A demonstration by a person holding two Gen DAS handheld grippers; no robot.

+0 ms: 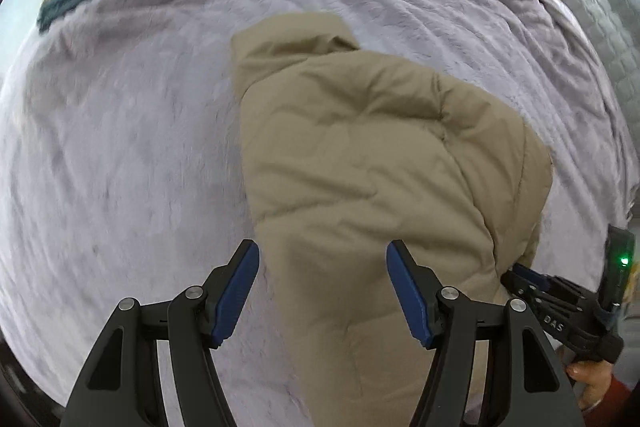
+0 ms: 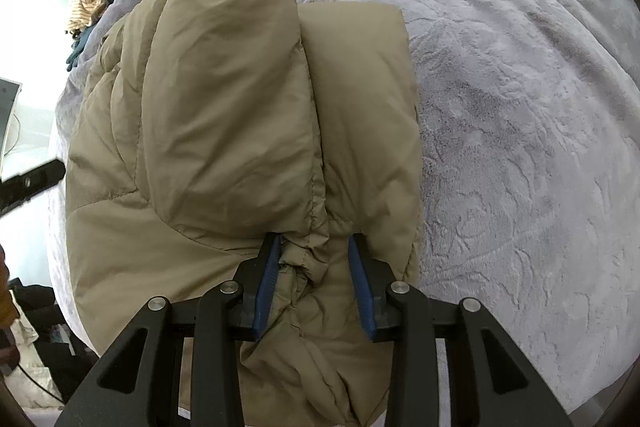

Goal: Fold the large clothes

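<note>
Right claw [image 2: 316, 267] pinches a bunched seam of the puffy khaki quilted jacket [image 2: 224, 131]; left claw [image 1: 322, 291] hangs wide open, empty.
Jacket lies half-folded on the embossed lilac plush bedspread [image 2: 520, 107].

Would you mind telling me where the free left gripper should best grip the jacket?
On the jacket's near left edge, from the left. The open left gripper already straddles it, the edge lies on the blanket, and the right gripper pinches a bunched fold on the other side.
</note>
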